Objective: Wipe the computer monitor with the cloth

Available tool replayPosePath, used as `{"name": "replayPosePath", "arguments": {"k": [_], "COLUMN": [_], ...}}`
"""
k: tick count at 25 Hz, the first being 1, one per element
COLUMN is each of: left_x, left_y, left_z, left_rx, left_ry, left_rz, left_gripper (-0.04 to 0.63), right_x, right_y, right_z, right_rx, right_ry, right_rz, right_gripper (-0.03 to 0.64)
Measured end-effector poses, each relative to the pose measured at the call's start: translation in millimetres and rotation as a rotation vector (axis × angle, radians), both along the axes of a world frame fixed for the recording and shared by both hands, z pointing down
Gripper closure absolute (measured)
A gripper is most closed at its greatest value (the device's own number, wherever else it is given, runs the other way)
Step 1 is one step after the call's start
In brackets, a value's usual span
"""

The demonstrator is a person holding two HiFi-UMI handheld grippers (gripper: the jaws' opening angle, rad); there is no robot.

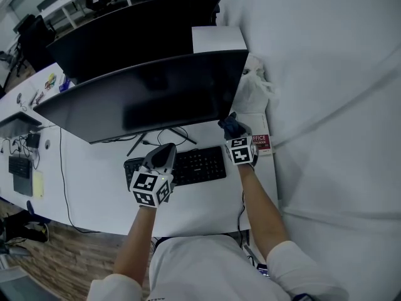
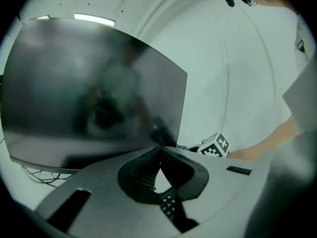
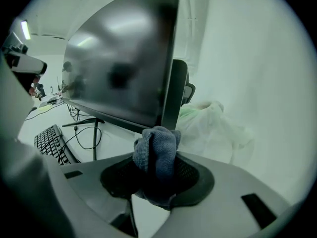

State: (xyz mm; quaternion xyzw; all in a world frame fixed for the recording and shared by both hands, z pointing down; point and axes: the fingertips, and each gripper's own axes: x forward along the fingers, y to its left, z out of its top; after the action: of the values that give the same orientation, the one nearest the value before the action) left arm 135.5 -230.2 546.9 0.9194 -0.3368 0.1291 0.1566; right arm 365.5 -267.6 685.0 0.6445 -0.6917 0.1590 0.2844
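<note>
While the right gripper (image 1: 233, 130) clamps the bunched blue cloth (image 3: 157, 150) near the monitor's (image 1: 144, 96) lower right corner, the left gripper (image 2: 157, 168) hangs closed and empty above the keyboard (image 1: 194, 166). It is best to press the cloth flat to the screen and sweep in gentle, overlapping passes.

- A black keyboard (image 1: 188, 166) lies flat on the white desk (image 1: 94, 193), near its front edge
- Thin black cables (image 1: 164, 135) loop over the desk just behind the keyboard
- A crumpled white plastic bag (image 1: 254, 89) sits at the desk's far right corner
- A red booklet (image 1: 262, 143) printed "OFFICE" lies by the right edge
- A yellow note (image 1: 38, 184) lies far left, beside a small dark keyboard (image 1: 20, 168)
- Wood floor (image 1: 56, 256) shows below the desk
</note>
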Motion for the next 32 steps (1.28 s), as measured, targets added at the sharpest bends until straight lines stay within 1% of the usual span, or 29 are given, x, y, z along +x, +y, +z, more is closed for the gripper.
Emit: {"name": "replayPosePath", "arguments": {"k": [5, 8, 14, 17, 20, 24, 27, 32], "left_x": [-8, -17, -44, -64, -89, -127, -157, -206], "left_y": [8, 13, 22, 31, 45, 71, 94, 135], "left_z": [-2, -5, -13, -16, -22, -33, -39, -43], "left_rx": [0.004, 0.011, 0.027, 0.033, 0.039, 0.058, 0.07, 0.074], "left_ry": [-0.011, -0.015, 0.002, 0.014, 0.031, 0.049, 0.058, 0.078], "left_rz": [-0.017, -0.022, -0.04, -0.051, -0.059, -0.057, -0.054, -0.047], "left_gripper": [0.589, 0.589, 0.589, 0.589, 0.589, 0.589, 0.589, 0.589], "right_x": [16, 19, 23, 12, -18, -73, -121, -197], "right_y": [-4, -1, 27, 54, 88, 137, 173, 224], "right_z": [-15, -22, -42, -63, -89, -121, -140, -171], "right_rx": [0.069, 0.087, 0.135, 0.202, 0.28, 0.358, 0.388, 0.427], "right_ry": [-0.023, -0.019, -0.026, -0.087, -0.167, -0.291, -0.368, -0.459], "right_rz": [0.036, 0.048, 0.118, 0.144, 0.127, 0.098, 0.072, 0.039], "right_gripper": [0.451, 0.451, 0.451, 0.451, 0.451, 0.451, 0.451, 0.451]}}
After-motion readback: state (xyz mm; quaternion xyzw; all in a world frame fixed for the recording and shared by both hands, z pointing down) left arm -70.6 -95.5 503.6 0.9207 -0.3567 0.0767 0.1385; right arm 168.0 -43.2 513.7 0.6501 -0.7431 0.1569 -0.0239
